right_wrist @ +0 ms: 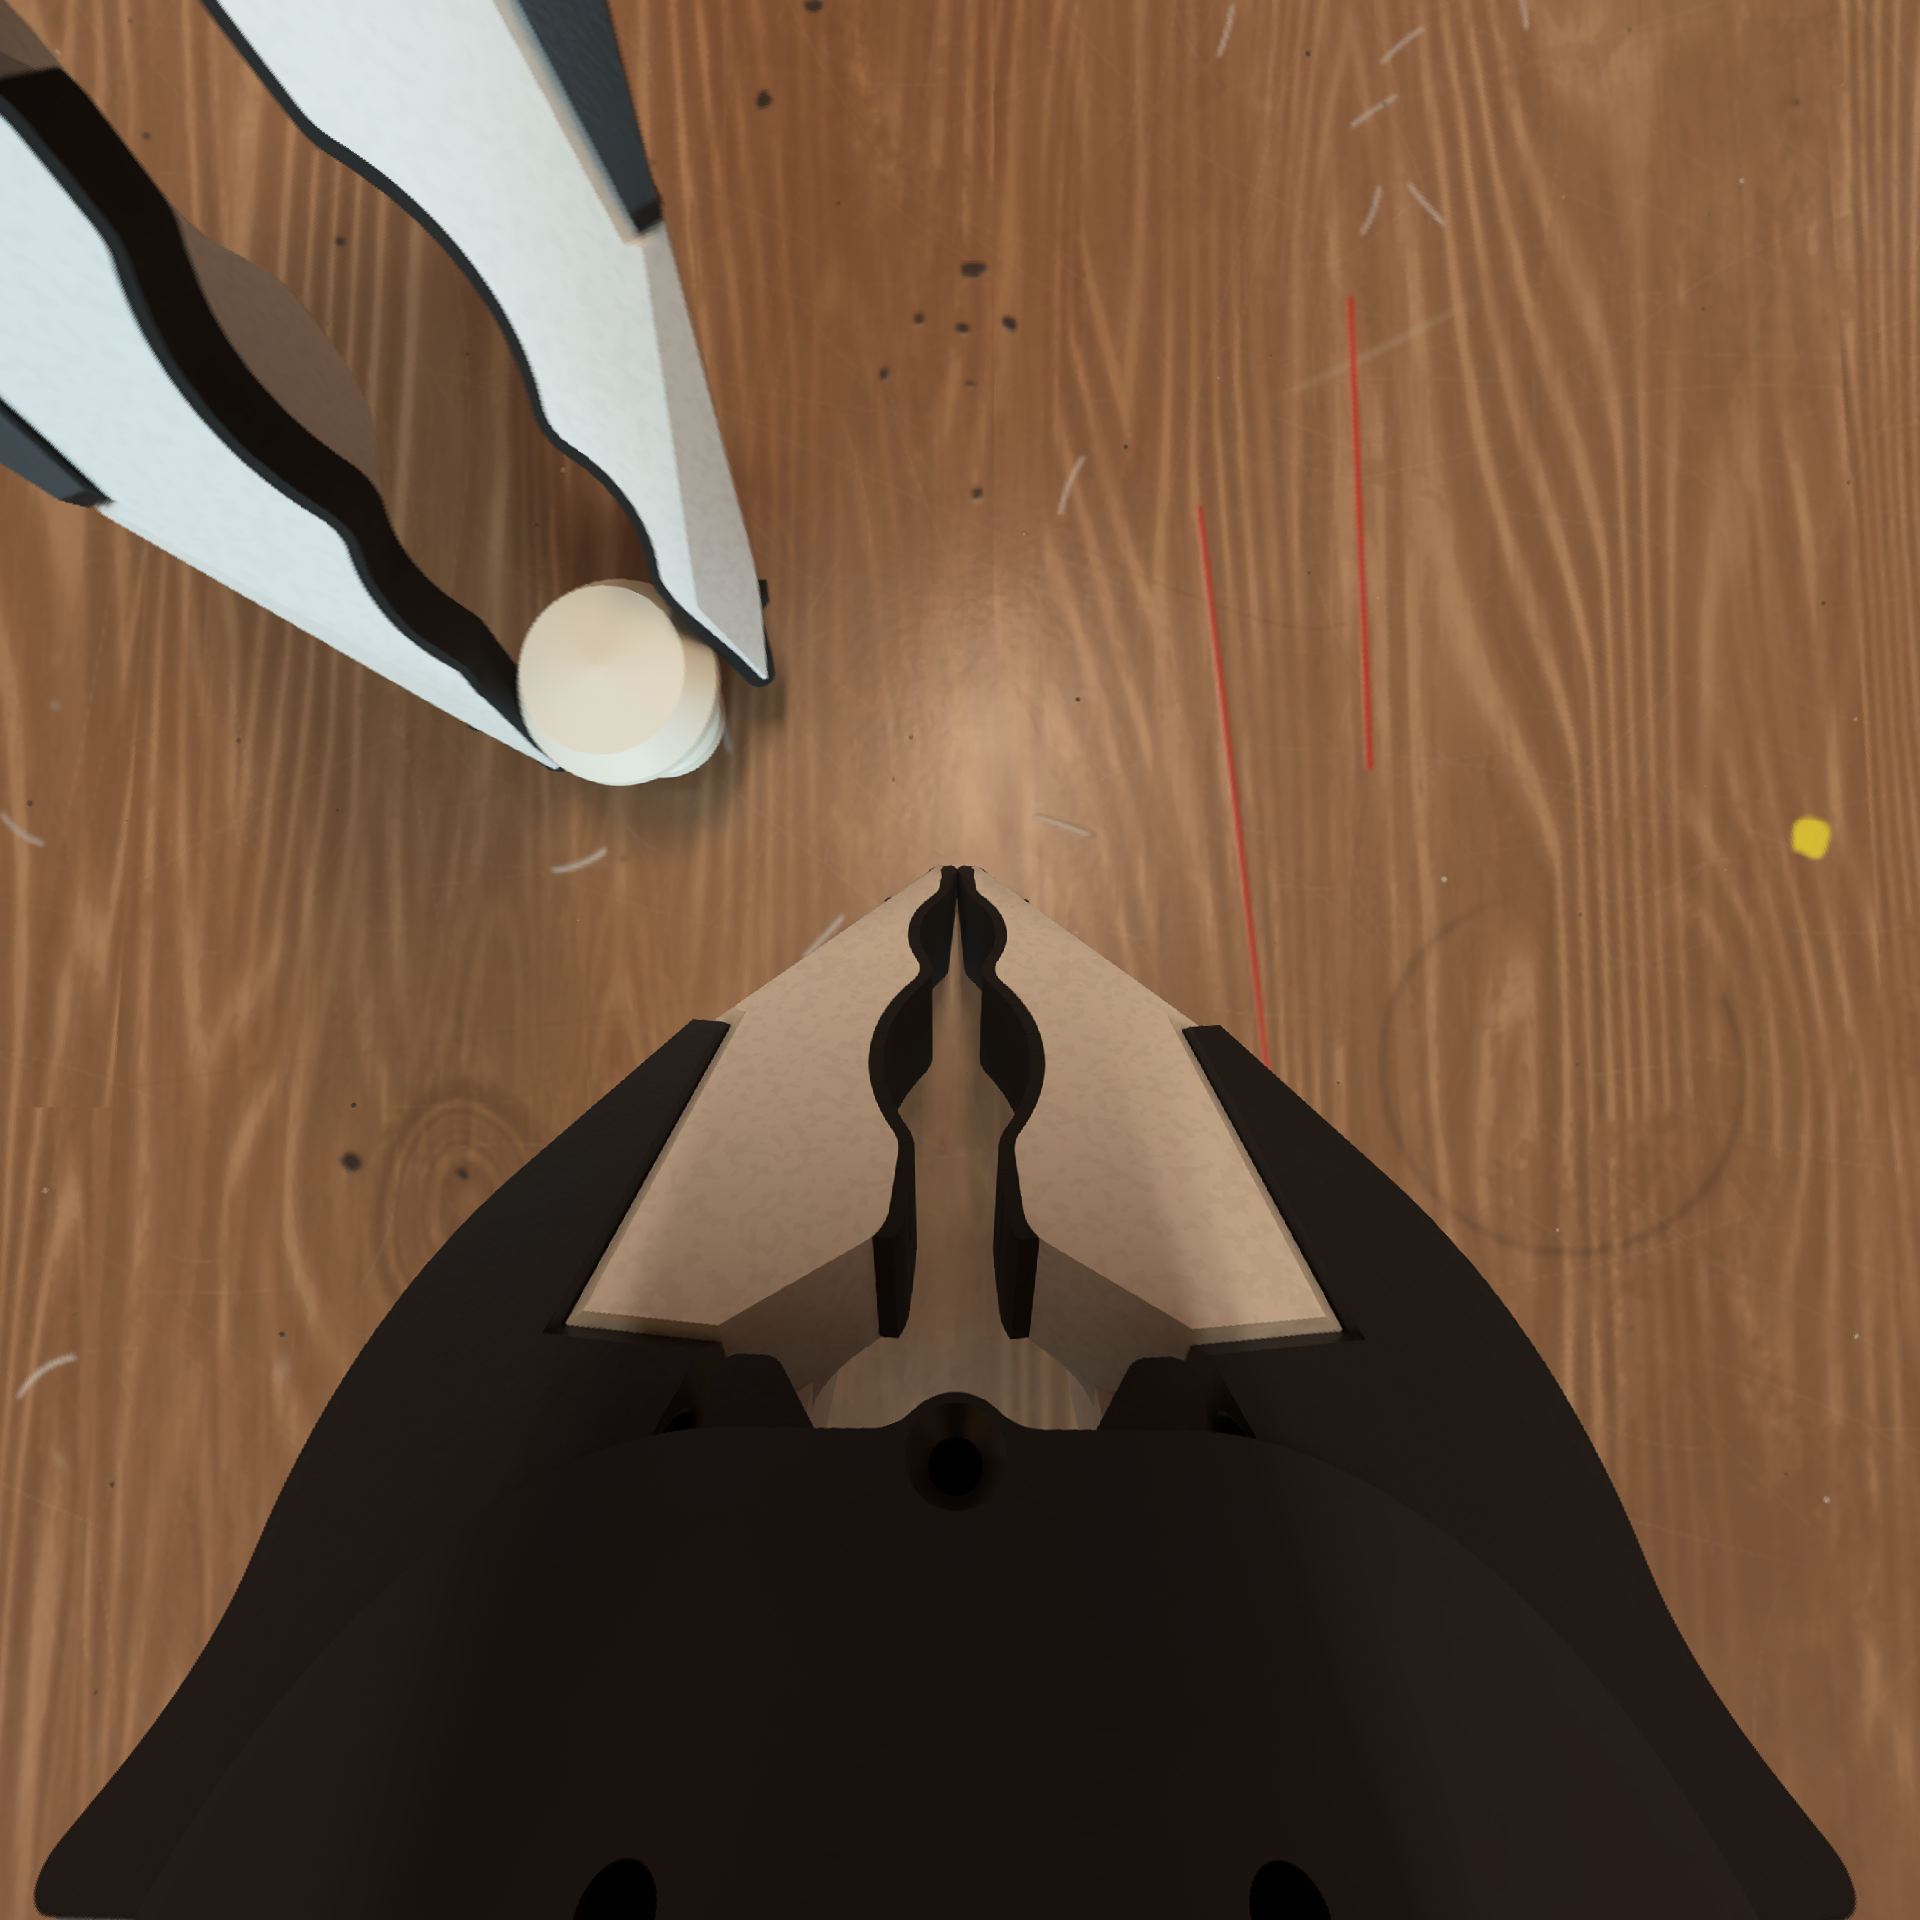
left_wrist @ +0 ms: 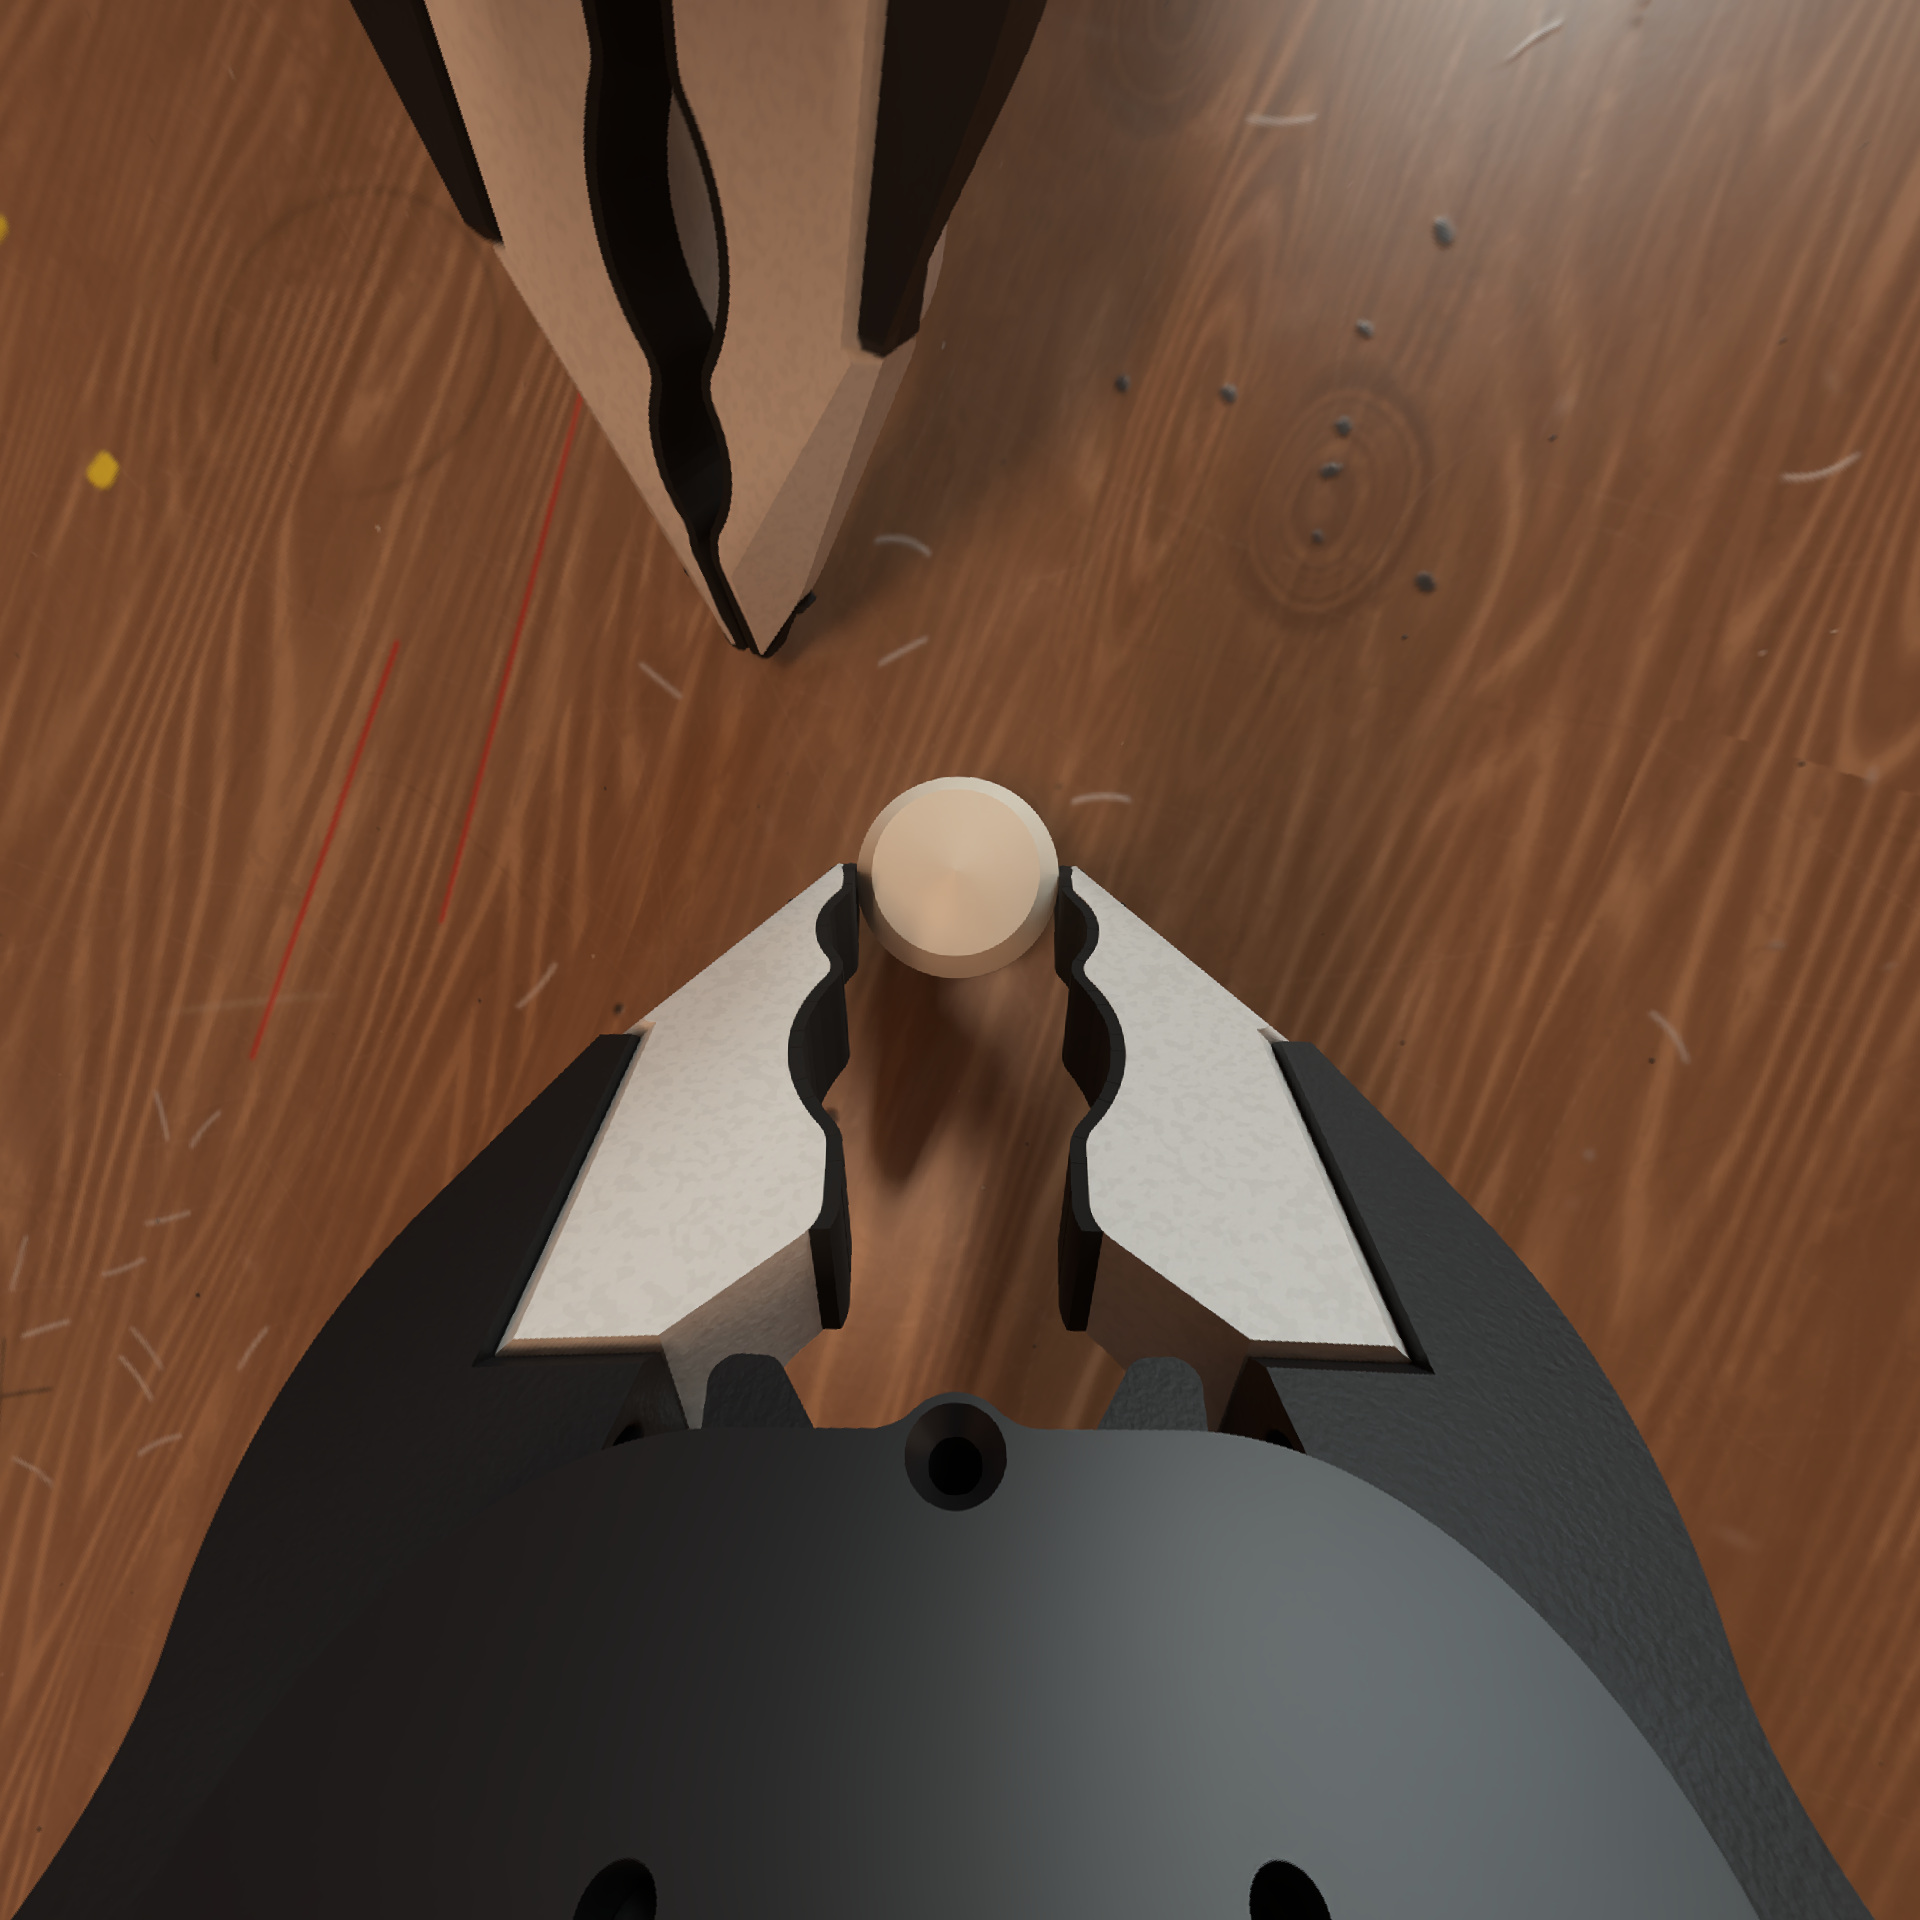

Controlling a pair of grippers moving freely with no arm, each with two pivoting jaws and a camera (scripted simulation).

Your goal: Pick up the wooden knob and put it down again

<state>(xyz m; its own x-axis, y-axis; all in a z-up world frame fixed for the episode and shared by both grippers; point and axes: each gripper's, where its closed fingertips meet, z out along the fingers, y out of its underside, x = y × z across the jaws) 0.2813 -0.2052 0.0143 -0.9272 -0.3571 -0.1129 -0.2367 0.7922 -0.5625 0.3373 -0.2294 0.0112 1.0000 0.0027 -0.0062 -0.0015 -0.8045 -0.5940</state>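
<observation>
The left gripper (left_wrist: 957,894) is seen clamped on the wooden knob (left_wrist: 957,878): its two white fingers (left_wrist: 727,1091), edged with wavy black pads, are pressed against opposite sides of the pale round head, right at the fingertips. The knob is viewed end-on from above in the left wrist view, a round cream disc with a bevelled rim, and a soft shadow is cast on the wood behind it, between the fingers. Whether the knob rests on the surface or is raised just off it cannot be told.

In the right wrist view the same grip is shown from the other side: the knob (right_wrist: 618,686) is pinched at the tips of the left gripper (right_wrist: 634,675), whose fingers reach in from the upper left corner.

The right gripper (right_wrist: 956,873) is held with its tan fingers brought together, the tips meeting with nothing between them. It is placed near the knob but apart from it, pointing toward it from the opposite side (left_wrist: 764,639).

Beneath both lies a brown wooden tabletop (right_wrist: 1143,623), marked with two thin red lines (right_wrist: 1356,520), a small yellow spot (right_wrist: 1810,837), dark specks and pale scratches.
</observation>
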